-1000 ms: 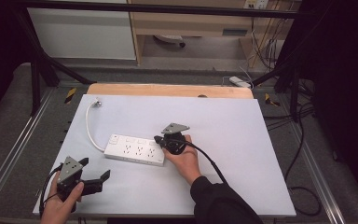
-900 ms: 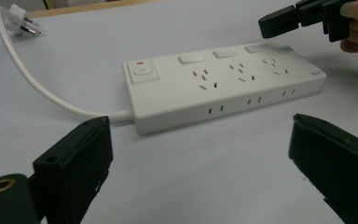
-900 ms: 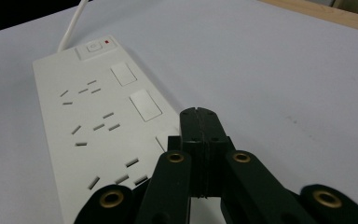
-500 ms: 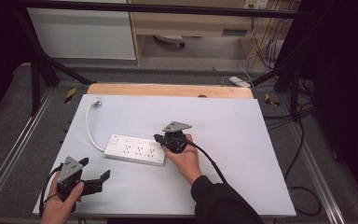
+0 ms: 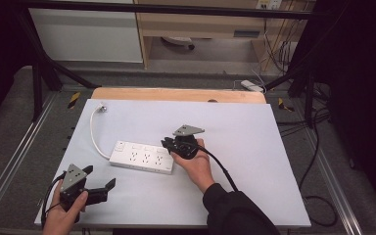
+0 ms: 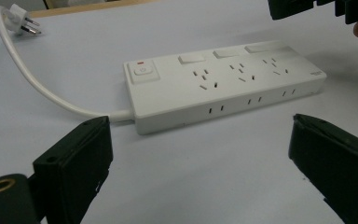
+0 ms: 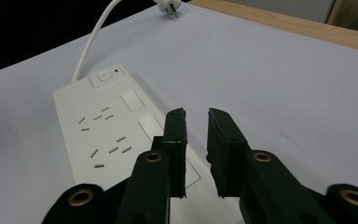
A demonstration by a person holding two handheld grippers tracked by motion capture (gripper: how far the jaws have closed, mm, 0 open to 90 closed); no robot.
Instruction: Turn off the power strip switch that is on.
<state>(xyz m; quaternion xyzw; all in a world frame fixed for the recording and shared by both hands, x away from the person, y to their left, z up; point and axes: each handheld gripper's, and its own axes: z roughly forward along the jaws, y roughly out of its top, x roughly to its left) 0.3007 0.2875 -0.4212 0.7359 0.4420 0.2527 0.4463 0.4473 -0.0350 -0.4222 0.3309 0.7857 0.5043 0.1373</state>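
A white power strip (image 5: pixel 143 157) lies flat near the middle of the pale bench (image 5: pixel 254 127). Its white cord (image 5: pixel 94 132) curves away toward ten o'clock, and the plug (image 5: pixel 103 104) at the end lies on the bench, well apart from the strip.

The right tongs (image 5: pixel 169 144) sit at the three o'clock end of the power strip, held in the person's right hand (image 5: pixel 194 165). In the right gripper view the right tongs (image 7: pixel 196 114) hover just above the top of the power strip (image 7: pixel 107 135), over the flat white buttons. Their jaws have just been opening and now stand a little way apart, with nothing between them.

The left tongs (image 5: pixel 99 177) are at seven o'clock from the power strip, near the front edge of the bench, in the person's left hand (image 5: pixel 63 213). They point at the strip but stay apart from it. In the left gripper view their jaws stand wide open with nothing held, and the power strip (image 6: pixel 223 86) lies ahead, its switch (image 6: pixel 141 71) at the cord end.
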